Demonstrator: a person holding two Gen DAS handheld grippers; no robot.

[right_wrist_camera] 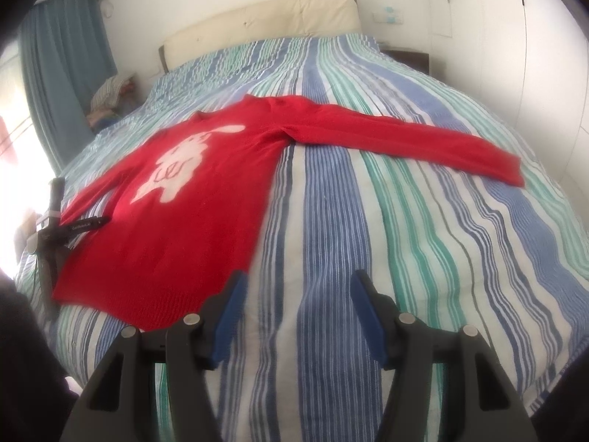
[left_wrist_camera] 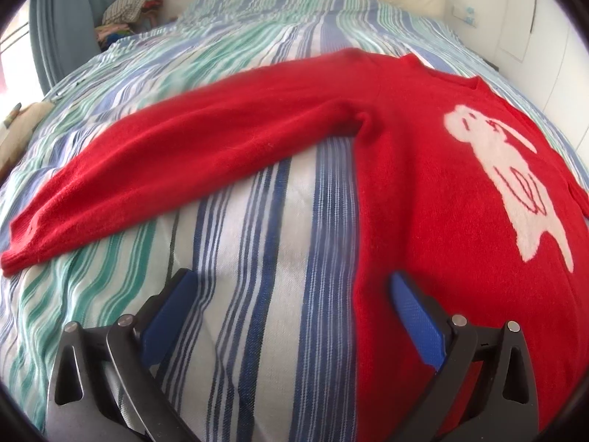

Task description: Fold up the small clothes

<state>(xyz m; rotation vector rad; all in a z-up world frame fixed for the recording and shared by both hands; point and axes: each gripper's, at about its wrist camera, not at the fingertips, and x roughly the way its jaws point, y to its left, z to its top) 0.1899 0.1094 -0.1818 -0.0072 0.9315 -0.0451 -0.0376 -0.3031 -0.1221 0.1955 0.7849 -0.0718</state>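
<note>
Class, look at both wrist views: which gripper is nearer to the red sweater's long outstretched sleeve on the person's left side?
Left. The left gripper hovers just below that sleeve, beside the red sweater. The right gripper sits beyond the body's opposite edge, near the hem.

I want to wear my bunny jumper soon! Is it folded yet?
Not yet. Done: the red jumper is spread flat on the striped bedcover, both sleeves stretched out. In hand: nothing; the left gripper hangs open over its side edge, the right gripper open near the hem. Left: every fold.
</note>
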